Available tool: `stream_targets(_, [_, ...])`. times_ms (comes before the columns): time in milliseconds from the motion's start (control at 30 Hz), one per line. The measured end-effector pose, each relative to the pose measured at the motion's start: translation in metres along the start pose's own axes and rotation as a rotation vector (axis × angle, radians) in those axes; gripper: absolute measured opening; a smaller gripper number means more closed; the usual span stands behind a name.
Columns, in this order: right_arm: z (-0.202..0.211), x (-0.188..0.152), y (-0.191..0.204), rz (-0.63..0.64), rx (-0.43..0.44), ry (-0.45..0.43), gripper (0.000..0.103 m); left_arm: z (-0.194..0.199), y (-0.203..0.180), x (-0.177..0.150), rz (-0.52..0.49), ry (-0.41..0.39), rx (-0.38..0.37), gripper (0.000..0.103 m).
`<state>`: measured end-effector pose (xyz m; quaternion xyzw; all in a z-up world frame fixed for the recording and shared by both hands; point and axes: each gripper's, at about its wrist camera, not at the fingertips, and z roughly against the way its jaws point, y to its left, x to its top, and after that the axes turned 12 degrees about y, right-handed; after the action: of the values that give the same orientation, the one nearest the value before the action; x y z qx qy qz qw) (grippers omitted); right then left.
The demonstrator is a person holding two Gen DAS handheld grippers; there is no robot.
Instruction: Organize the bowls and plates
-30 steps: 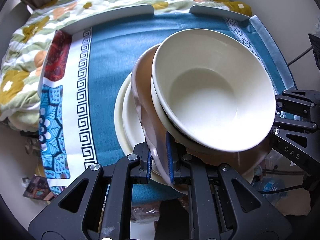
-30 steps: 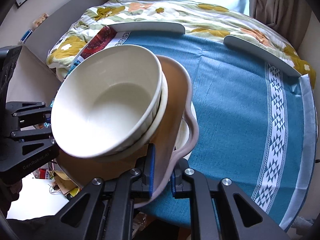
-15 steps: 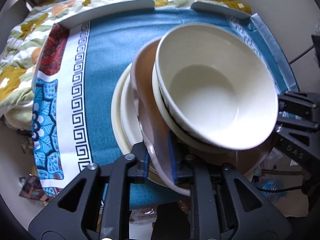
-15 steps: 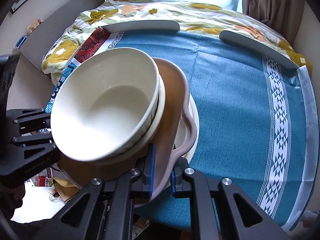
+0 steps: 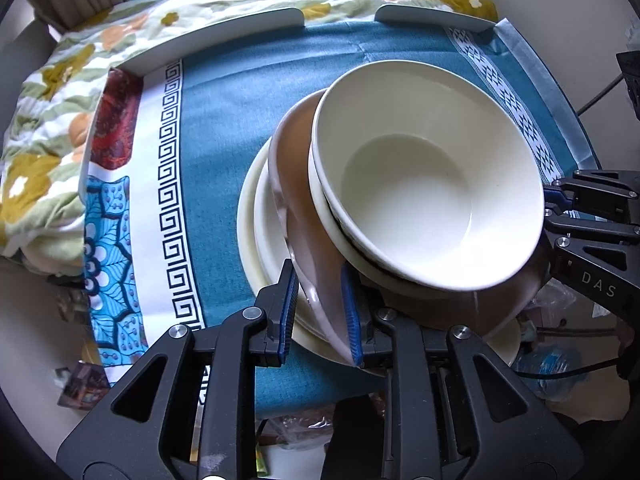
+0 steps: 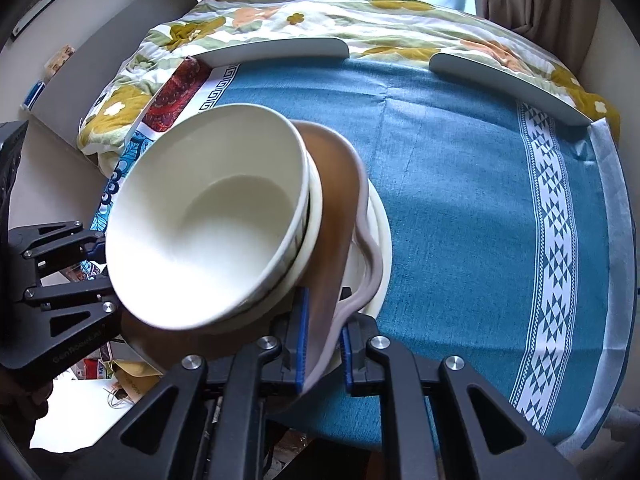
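Both hand-held grippers (image 5: 318,312) (image 6: 322,338) released, straddling opposite rims of brown plate (image 5: 304,216)

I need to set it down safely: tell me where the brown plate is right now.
The brown plate sits between both grippers' jaws, under two nested white bowls, just above the cream plates near the table's front edge.

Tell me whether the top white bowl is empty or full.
Empty. The top white bowl shows a bare, clean white inside in both wrist views, with nothing in it. It sits nested on the brown plate.
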<state>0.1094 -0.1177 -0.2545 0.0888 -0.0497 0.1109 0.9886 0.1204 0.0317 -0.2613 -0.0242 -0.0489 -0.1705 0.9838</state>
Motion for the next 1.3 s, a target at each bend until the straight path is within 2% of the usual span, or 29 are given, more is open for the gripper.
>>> stream_targets(267, [0.026,-0.014,-0.007,-0.08,-0.004,-0.055,0.014,0.015,-0.002,-0.01,-0.016,-0.024,-0.016,0.02])
stream_targets(433, [0.048,-0.034,-0.008,-0.117,-0.002,-0.122,0.014,0.033,-0.003,-0.029,0.029,-0.043,-0.05,0.02])
stream_targets(567, [0.088,-0.041,-0.003,-0.101,-0.004,-0.19,0.014,0.079,-0.013,-0.038,0.052,-0.128,-0.052,0.02])
stream_targets(633, [0.12,-0.043,0.001,-0.081,-0.02,-0.247,0.014,0.114,-0.02,-0.037,0.063,-0.206,-0.032,0.02])
stream_targets(700, [0.147,-0.044,0.004,-0.069,-0.033,-0.299,0.014,0.149,-0.027,-0.036,0.066,-0.291,-0.016,0.033])
stream_targets(767, [0.179,-0.048,0.007,-0.06,-0.049,-0.372,0.015,0.178,-0.034,-0.036,0.069,-0.374,0.003,0.085])
stream_targets(800, [0.192,-0.05,0.008,-0.058,-0.057,-0.401,0.021,0.195,-0.038,-0.036,0.07,-0.434,0.014,0.093])
stream_targets(833, [0.204,-0.051,0.009,-0.056,-0.063,-0.43,0.035,0.207,-0.04,-0.037,0.069,-0.477,0.019,0.097])
stream_targets(867, [0.217,-0.053,0.009,-0.056,-0.065,-0.465,0.046,0.217,-0.042,-0.037,0.069,-0.512,0.024,0.097])
stream_targets(900, [0.227,-0.055,0.008,-0.058,-0.064,-0.499,0.067,0.227,-0.044,-0.037,0.072,-0.538,0.034,0.097])
stream_targets(933, [0.238,-0.058,0.007,-0.063,-0.064,-0.535,0.084,0.235,-0.046,-0.037,0.083,-0.561,0.046,0.098])
stream_targets(1000, [0.25,-0.061,0.007,-0.075,-0.073,-0.569,0.095,0.247,-0.048,-0.039,0.105,-0.61,0.067,0.103])
stream_targets(1167, [0.267,-0.075,0.004,-0.116,-0.147,-0.682,0.102,0.262,-0.05,-0.052,0.139,-0.733,0.098,0.103])
stream_targets(1300, [0.267,-0.079,0.002,-0.144,-0.167,-0.721,0.102,0.267,-0.049,-0.059,0.151,-0.767,0.119,0.103])
